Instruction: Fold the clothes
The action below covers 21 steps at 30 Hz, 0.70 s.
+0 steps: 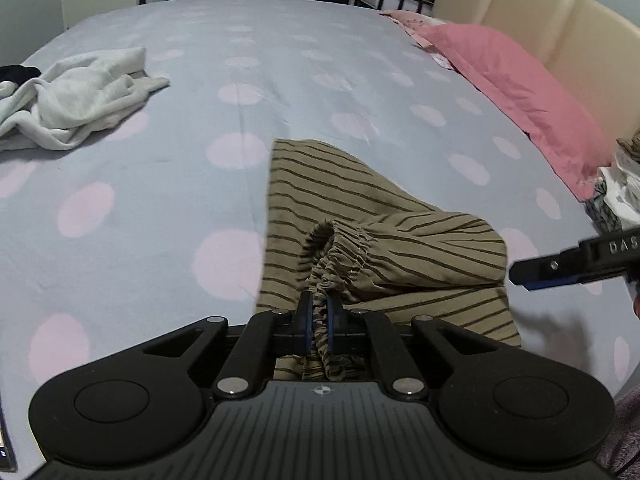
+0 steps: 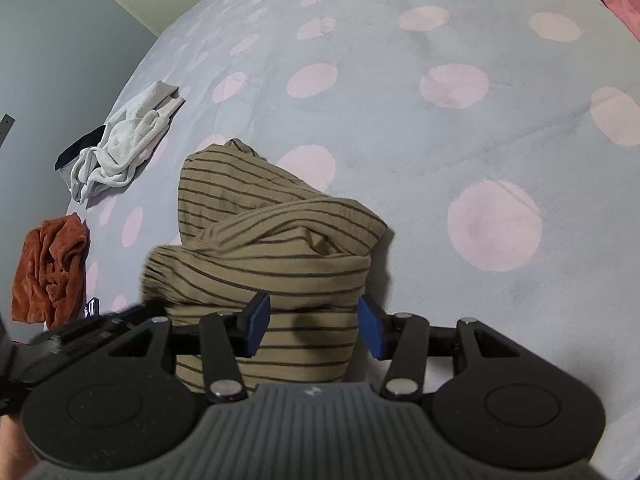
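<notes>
The striped trousers (image 1: pixel 380 216) lie crumpled in a heap on the bed sheet (image 1: pixel 280 60), which is grey-blue with pale pink dots, near the closer edge of the bed. They are olive-brown with thin dark stripes, and their gathered elastic waistband (image 1: pixel 340 248) stands up towards the left gripper (image 1: pixel 319 312). This gripper is clenched on the waistband: its two blue pads are almost together, with only the bunched fabric squeezed between them. The right gripper (image 2: pixel 313 326) has its fingers about half apart. They stand on either side of a fold of the trousers, and I cannot tell if the pads press the cloth. To the left on the sheet lie a white garment (image 2: pixel 124 144) and a rust-coloured towel (image 2: pixel 50 272). A pink pillow (image 1: pixel 516 92) rests against the cream headboard (image 1: pixel 568 40).
</notes>
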Each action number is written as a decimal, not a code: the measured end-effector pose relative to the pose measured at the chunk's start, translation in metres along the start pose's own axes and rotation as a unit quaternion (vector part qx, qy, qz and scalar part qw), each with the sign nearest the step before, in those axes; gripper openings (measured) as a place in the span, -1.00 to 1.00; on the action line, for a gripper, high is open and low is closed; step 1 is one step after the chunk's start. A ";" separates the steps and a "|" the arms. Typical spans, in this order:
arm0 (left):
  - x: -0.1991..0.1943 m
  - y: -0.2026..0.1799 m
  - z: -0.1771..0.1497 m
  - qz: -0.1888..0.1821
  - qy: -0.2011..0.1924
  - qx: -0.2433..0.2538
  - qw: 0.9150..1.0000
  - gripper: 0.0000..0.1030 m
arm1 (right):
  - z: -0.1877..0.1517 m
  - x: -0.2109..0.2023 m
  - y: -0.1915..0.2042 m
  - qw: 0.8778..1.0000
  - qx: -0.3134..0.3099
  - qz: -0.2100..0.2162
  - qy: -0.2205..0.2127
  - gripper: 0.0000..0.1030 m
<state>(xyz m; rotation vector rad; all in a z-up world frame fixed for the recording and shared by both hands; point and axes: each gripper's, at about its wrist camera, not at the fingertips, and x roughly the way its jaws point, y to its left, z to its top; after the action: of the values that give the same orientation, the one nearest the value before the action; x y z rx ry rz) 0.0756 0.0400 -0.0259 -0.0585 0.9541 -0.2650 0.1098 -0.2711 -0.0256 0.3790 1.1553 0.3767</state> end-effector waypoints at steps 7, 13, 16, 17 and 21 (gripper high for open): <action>0.031 0.005 -0.005 0.009 0.021 -0.010 1.000 -0.82 | 0.001 0.004 0.001 1.000 -0.013 -0.008 -0.001 0.02; 0.016 -0.002 -0.008 0.015 0.007 0.003 1.000 -0.39 | 0.005 0.008 -0.001 0.999 -0.027 -0.021 -0.003 0.02; 0.005 -0.006 -0.010 0.033 -0.003 0.011 0.999 -0.08 | 0.003 0.014 -0.004 1.000 -0.021 -0.015 0.013 0.02; 0.001 -0.007 -0.012 0.038 -0.003 0.011 0.999 -0.08 | 0.001 0.015 -0.004 1.000 -0.017 -0.009 0.021 0.02; -0.014 -0.004 -0.021 0.037 0.013 -0.019 0.999 -0.08 | -0.013 0.023 -0.005 0.998 -0.009 0.021 0.060 0.02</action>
<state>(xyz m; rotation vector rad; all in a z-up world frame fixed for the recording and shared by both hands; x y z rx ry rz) 0.0502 0.0411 -0.0267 -0.0555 0.9858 -0.1801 0.1059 -0.2634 -0.0507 0.3697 1.2617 0.4502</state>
